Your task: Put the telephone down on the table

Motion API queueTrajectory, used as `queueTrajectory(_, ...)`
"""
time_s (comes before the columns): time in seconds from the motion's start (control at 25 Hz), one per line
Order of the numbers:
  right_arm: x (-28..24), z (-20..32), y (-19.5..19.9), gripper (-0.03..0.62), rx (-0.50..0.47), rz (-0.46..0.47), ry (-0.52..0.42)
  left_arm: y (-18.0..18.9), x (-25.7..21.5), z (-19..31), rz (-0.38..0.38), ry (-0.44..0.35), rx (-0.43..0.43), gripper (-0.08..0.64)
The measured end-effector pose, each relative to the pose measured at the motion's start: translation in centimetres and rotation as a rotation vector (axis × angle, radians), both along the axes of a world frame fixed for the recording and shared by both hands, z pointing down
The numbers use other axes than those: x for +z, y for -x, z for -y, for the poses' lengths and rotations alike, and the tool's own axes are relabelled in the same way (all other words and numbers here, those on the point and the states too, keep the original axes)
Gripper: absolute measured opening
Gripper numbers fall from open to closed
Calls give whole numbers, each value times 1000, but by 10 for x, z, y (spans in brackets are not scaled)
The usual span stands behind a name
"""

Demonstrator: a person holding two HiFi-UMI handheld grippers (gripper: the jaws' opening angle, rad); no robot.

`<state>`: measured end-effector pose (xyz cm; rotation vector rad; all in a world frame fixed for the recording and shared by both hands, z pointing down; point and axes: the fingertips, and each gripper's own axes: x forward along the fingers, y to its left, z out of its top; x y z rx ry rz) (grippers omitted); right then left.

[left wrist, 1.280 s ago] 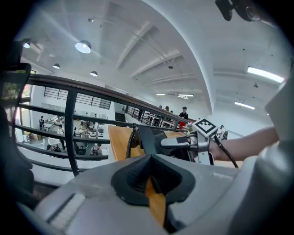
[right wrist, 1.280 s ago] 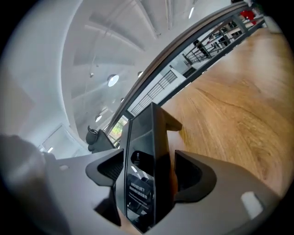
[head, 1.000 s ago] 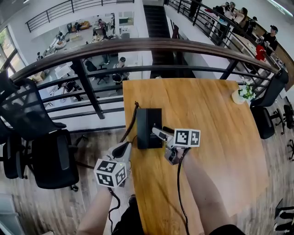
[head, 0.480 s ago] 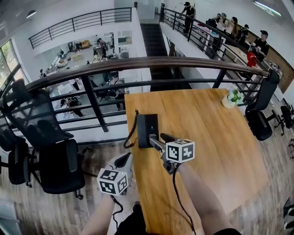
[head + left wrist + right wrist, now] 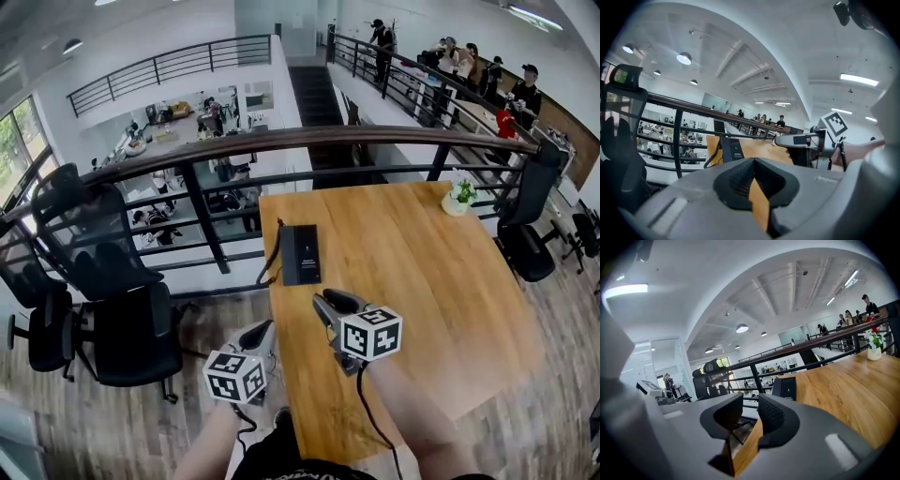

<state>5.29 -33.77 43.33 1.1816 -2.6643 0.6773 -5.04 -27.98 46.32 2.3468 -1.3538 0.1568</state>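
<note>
The telephone [image 5: 300, 254], a flat black box with a dark cord, lies on the wooden table [image 5: 431, 272] near its left edge. It also shows in the left gripper view [image 5: 732, 150] and the right gripper view [image 5: 787, 387]. My right gripper [image 5: 326, 302] hovers over the table a short way on the near side of the telephone, clear of it. Its jaws [image 5: 750, 411] have just been closing, a gap remains, and nothing is between them. My left gripper [image 5: 255, 333] hangs off the table's left edge, its pads [image 5: 740, 176] meeting with nothing held.
A small potted plant [image 5: 459, 199] stands at the table's far right corner. A dark railing [image 5: 281, 141] runs behind the table. Black office chairs [image 5: 103, 281] stand at the left and another [image 5: 525, 234] at the right. People stand far back.
Both grippers have drawn back toward me and risen, away from the telephone. The right gripper was at the telephone's near edge with wide jaws; its jaws are now narrower. The telephone has stayed on the table.
</note>
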Motion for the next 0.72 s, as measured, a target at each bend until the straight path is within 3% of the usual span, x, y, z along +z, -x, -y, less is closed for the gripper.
queueTrajectory(0.48,13,-139,-42,0,24,-32,-56,-33,20,-137,-5,24,-13,2)
queueTrajectory(0.72,25,-183,-40,-2,-14,-47,-59,-38,19,-174,2,23,-38,2)
